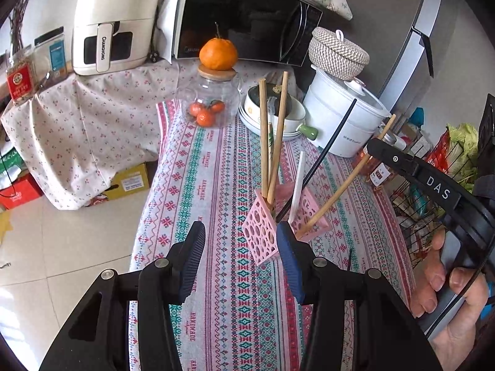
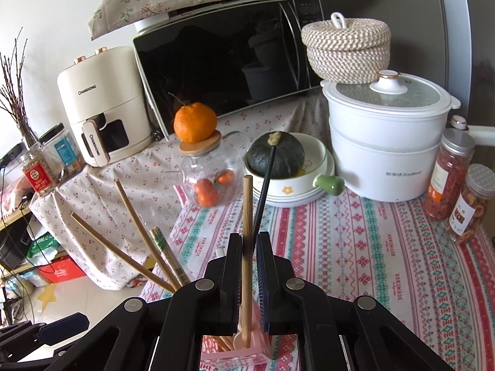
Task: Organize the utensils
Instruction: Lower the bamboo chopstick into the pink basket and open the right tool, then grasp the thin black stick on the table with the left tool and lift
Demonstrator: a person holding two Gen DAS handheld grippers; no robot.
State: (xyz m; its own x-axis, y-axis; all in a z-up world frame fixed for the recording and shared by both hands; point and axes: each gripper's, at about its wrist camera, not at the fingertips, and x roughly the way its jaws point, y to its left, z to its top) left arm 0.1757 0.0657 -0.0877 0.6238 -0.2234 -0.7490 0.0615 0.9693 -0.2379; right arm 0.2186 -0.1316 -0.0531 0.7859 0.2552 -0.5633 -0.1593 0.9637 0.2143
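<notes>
A pink perforated holder (image 1: 261, 235) stands on the patterned tablecloth with several chopsticks in it: two wooden ones (image 1: 280, 136), a white one (image 1: 297, 182), a black one (image 1: 328, 151) and a wooden one leaning right (image 1: 346, 179). My left gripper (image 1: 239, 228) is open just in front of the holder, its right pad (image 1: 287, 259) beside the holder's near wall. My right gripper (image 2: 249, 238) is above the holder (image 2: 256, 335) with the wooden chopstick (image 2: 246, 216) upright between its jaws; a slit shows beside the stick, so the pads do not press it. The stick's lower end rests in the holder.
Behind the holder stand a glass jar of tangerines (image 1: 210, 105) with an orange on its lid, a bowl with a dark pumpkin (image 2: 277, 154), a white steamer pot (image 2: 386, 142) and two snack jars (image 2: 448, 179). The table's left edge (image 1: 148, 204) drops to the floor.
</notes>
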